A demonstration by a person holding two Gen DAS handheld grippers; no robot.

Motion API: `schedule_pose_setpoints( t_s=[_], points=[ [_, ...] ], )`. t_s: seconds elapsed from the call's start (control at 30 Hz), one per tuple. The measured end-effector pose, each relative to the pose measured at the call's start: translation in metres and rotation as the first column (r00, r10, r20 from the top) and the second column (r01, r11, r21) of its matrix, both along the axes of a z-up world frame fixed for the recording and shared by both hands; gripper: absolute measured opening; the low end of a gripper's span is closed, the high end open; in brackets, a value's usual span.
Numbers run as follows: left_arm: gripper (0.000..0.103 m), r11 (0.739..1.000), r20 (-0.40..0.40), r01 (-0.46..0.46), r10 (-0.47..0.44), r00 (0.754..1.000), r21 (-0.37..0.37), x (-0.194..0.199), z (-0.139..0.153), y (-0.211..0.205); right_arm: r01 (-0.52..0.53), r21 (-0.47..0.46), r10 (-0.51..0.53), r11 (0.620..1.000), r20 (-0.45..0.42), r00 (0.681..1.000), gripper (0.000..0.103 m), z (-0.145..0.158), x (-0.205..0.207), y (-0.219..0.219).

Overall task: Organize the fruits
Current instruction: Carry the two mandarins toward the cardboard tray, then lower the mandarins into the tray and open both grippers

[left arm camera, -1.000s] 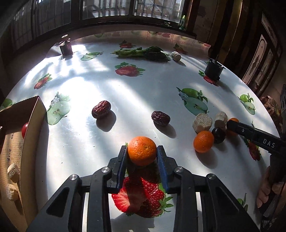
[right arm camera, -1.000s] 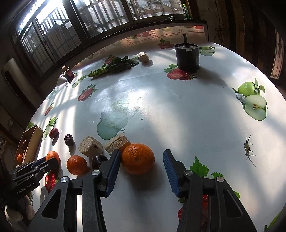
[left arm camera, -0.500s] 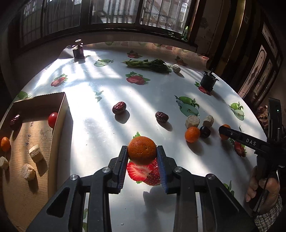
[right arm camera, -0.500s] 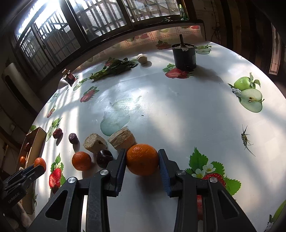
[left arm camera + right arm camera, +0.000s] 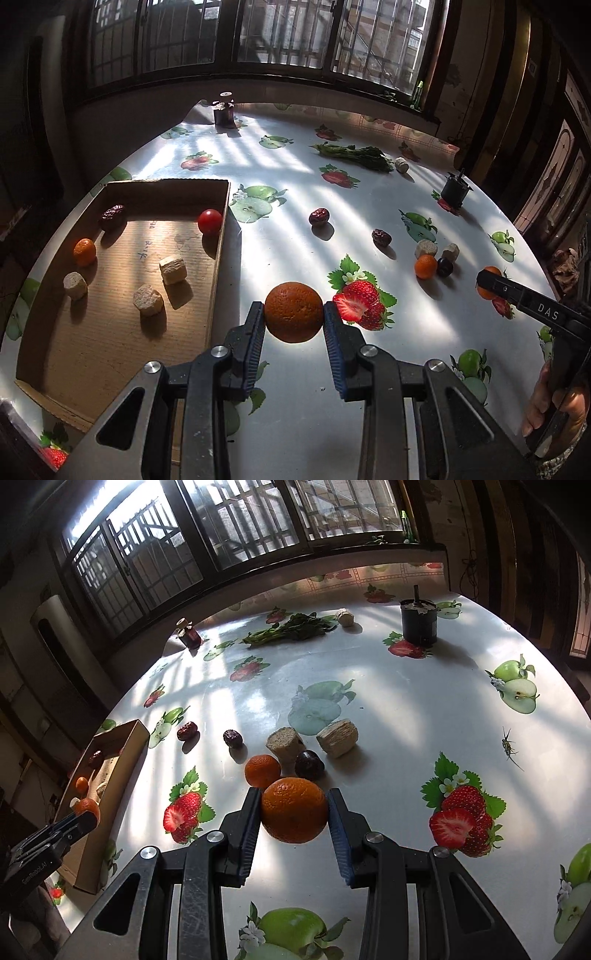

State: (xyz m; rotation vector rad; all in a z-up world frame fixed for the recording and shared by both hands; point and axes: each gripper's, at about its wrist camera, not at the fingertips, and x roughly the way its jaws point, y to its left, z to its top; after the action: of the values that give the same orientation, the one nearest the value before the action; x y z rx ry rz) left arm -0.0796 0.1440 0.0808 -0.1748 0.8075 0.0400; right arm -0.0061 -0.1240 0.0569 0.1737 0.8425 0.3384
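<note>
My left gripper (image 5: 294, 317) is shut on an orange (image 5: 293, 312) and holds it above the table, just right of the cardboard box (image 5: 218, 258). The box holds a small orange (image 5: 84, 252), a cherry tomato (image 5: 209, 221), a date (image 5: 112, 216) and pale chunks (image 5: 172, 270). My right gripper (image 5: 294, 812) is shut on another orange (image 5: 294, 809), lifted above the table. Behind it lie a small orange (image 5: 262, 770), a dark plum (image 5: 309, 764), two pale chunks (image 5: 284, 743) and two dates (image 5: 232, 738). The left gripper also shows in the right wrist view (image 5: 83, 818).
A bunch of greens (image 5: 356, 155) and a small pale chunk (image 5: 401, 164) lie at the far side. A black cup (image 5: 419, 622) stands far right, a small dark jar (image 5: 190, 635) far left. The table (image 5: 388, 701) has a printed fruit cloth.
My left gripper rose and swung left with its orange, bringing the box into view. My right gripper closed on the orange and lifted it.
</note>
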Motion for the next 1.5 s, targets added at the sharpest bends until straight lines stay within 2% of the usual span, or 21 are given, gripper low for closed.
schedule_pose_setpoints(
  t_s=[0.17, 0.33, 0.53, 0.67, 0.77, 0.97, 1.13, 1.27, 1.33, 1.4, 1.43, 1.5],
  points=[
    [0.031, 0.996, 0.014, -0.089, 0.089, 0.996, 0.030, -0.020, 0.003, 0.037, -0.093, -0.010, 0.093, 0.996, 0.015, 0.996, 0.038, 0.011, -0.016, 0.047],
    [0.031, 0.983, 0.011, -0.184, 0.184, 0.983, 0.025, -0.037, 0.002, 0.092, -0.208, -0.001, 0.208, 0.978, 0.027, 0.978, 0.039, 0.024, -0.030, 0.107],
    [0.031, 0.954, -0.030, -0.288, 0.291, 0.956, 0.077, -0.042, -0.008, 0.162, -0.367, 0.013, 0.367, 0.930, 0.013, 0.930, 0.039, 0.031, -0.039, 0.193],
    [0.031, 0.943, -0.085, -0.324, 0.331, 0.940, 0.080, -0.040, -0.023, 0.194, -0.451, -0.012, 0.451, 0.892, -0.033, 0.892, 0.039, 0.015, -0.039, 0.252],
    [0.031, 0.943, -0.107, -0.324, 0.331, 0.938, 0.074, -0.038, -0.031, 0.204, -0.492, -0.040, 0.488, 0.870, -0.078, 0.869, 0.039, -0.004, -0.040, 0.286],
    [0.031, 0.947, -0.122, -0.311, 0.319, 0.940, 0.079, -0.034, -0.044, 0.205, -0.530, -0.087, 0.517, 0.843, -0.141, 0.844, 0.039, -0.034, -0.043, 0.322],
    [0.032, 0.947, -0.115, -0.317, 0.321, 0.940, 0.052, -0.036, -0.046, 0.206, -0.542, -0.142, 0.525, 0.829, -0.137, 0.840, 0.040, -0.041, -0.048, 0.333],
    [0.032, 0.939, -0.092, -0.342, 0.343, 0.935, 0.033, -0.045, -0.036, 0.207, -0.540, -0.152, 0.526, 0.828, -0.124, 0.842, 0.040, -0.041, -0.047, 0.335],
    [0.037, 0.932, -0.073, -0.360, 0.362, 0.929, 0.038, -0.052, -0.027, 0.205, -0.540, -0.165, 0.527, 0.826, -0.115, 0.842, 0.040, -0.042, -0.048, 0.337],
    [0.053, 0.923, -0.033, -0.380, 0.382, 0.923, 0.055, -0.061, -0.014, 0.201, -0.546, -0.167, 0.535, 0.821, -0.109, 0.838, 0.046, -0.042, -0.050, 0.338],
    [0.056, 0.918, -0.011, -0.392, 0.393, 0.919, 0.068, -0.066, -0.007, 0.198, -0.548, -0.162, 0.539, 0.821, -0.099, 0.836, 0.047, -0.040, -0.052, 0.337],
    [0.071, 0.905, 0.029, -0.414, 0.413, 0.910, 0.098, -0.075, 0.007, 0.190, -0.542, -0.152, 0.538, 0.827, -0.069, 0.840, 0.047, -0.033, -0.055, 0.333]
  ],
)
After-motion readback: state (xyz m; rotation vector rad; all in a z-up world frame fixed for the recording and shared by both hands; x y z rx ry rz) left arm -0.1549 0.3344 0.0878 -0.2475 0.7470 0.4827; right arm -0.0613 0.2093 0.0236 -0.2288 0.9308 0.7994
